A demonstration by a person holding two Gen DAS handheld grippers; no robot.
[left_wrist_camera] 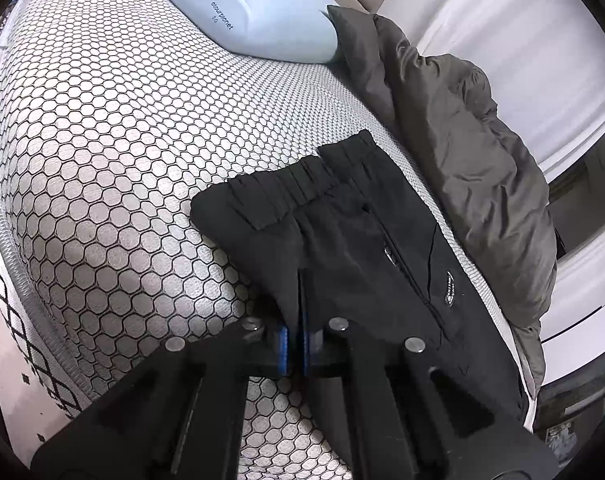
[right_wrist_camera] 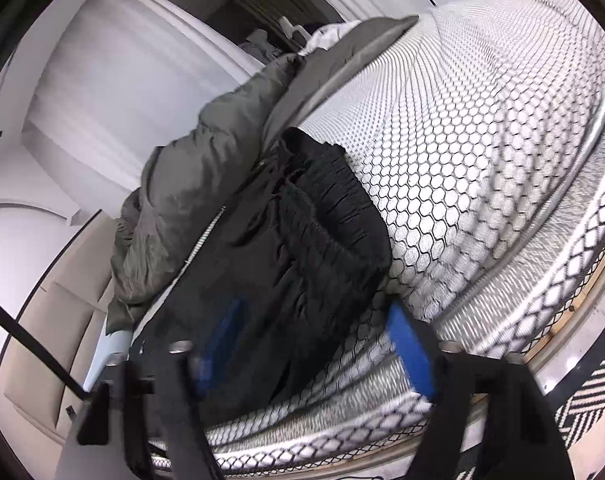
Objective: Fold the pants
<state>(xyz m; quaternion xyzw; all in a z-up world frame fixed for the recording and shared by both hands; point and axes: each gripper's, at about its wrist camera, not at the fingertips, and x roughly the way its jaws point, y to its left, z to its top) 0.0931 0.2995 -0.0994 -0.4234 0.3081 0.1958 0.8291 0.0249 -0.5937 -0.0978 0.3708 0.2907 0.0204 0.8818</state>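
Where pants (left_wrist_camera: 342, 236) lie: honeycomb-quilted mattress (left_wrist_camera: 122, 140), white walls (right_wrist_camera: 82, 80).

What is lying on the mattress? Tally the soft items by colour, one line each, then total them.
Black: 1, the pants, folded, with the left gripper shut on their near edge.
Grey-olive: 1, the padded jacket along the mattress's far side.
Pale blue: 1, the pillow at the head end.
Total: 3
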